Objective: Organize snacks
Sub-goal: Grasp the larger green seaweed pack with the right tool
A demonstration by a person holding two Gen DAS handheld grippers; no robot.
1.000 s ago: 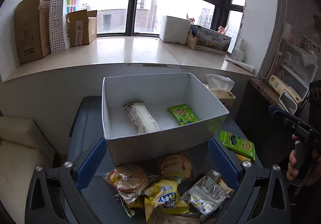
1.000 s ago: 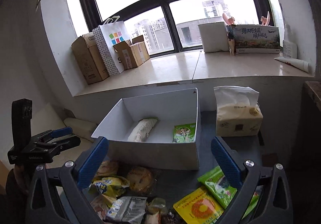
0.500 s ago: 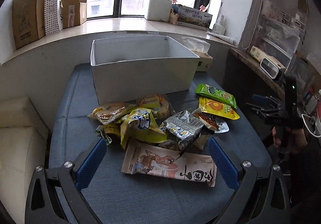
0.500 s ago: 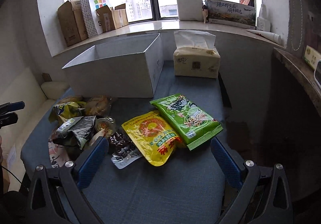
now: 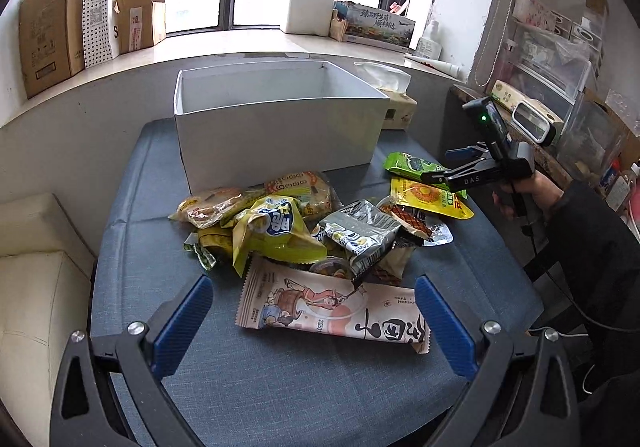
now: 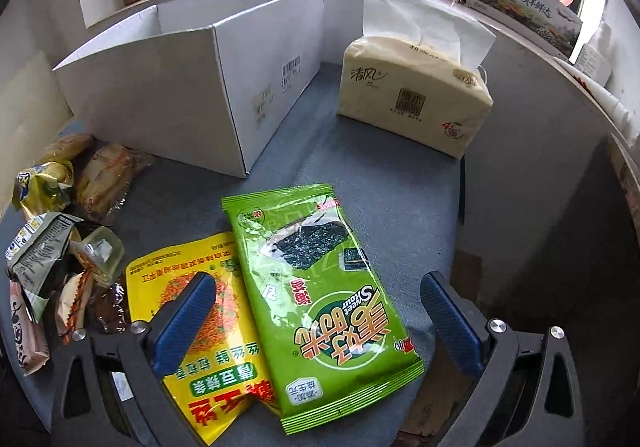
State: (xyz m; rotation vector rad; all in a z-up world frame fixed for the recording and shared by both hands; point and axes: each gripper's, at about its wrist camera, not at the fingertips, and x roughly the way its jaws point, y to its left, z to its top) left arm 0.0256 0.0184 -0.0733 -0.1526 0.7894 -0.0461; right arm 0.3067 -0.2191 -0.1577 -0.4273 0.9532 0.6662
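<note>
Seaweed packet [image 6: 320,303] lay between the right gripper's [image 6: 320,311] wide-open, empty fingers, its long axis probably running along them; left gripper [image 5: 316,323], equally spread and empty, hung farther off.

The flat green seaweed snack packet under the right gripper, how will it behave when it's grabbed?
The flat green seaweed snack packet probably flexes; it looks thin. Its glossy film may slip. It overlaps the yellow snack pouch, which might get dragged.

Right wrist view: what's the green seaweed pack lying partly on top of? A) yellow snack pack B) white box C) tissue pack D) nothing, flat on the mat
A: the green seaweed pack overlaps the right edge of the yellow snack pack, between the open fingers of the right claw.
</note>
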